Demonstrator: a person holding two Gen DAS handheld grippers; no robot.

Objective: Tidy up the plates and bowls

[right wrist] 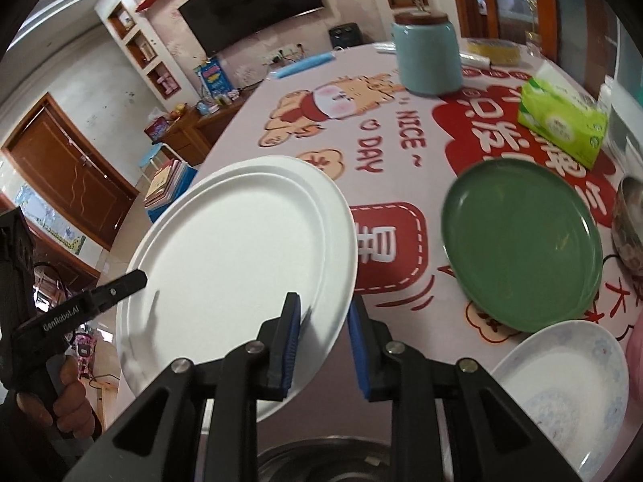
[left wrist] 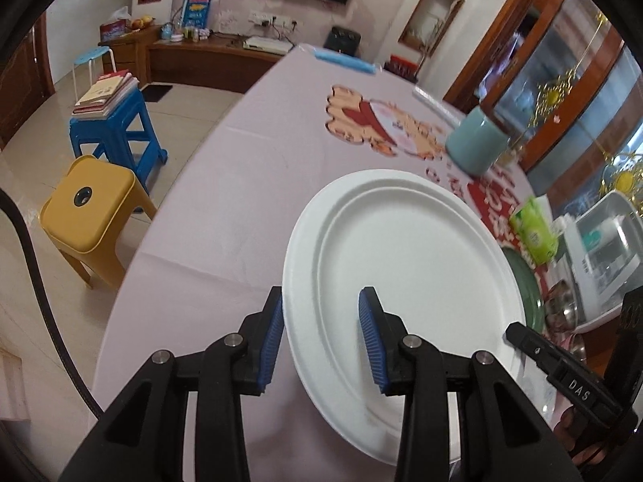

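Note:
A white plate (left wrist: 406, 249) lies tilted over the table's near edge; it also shows in the right wrist view (right wrist: 237, 257). My left gripper (left wrist: 321, 333) is open with its fingers astride the plate's left rim, one above and one outside. My right gripper (right wrist: 321, 341) is open with its fingers astride the plate's right rim. A green plate (right wrist: 522, 245) lies flat to the right, its edge showing in the left wrist view (left wrist: 526, 289). A white patterned dish (right wrist: 562, 393) sits at the near right. A metal bowl (right wrist: 629, 229) is at the far right.
A teal jar (right wrist: 426, 56) and a green tissue pack (right wrist: 562, 120) stand further back on the printed tablecloth (right wrist: 373, 128). A white appliance (left wrist: 603, 241) stands at the right edge. A yellow stool (left wrist: 88, 217) and a blue stool (left wrist: 116, 132) stand left of the table.

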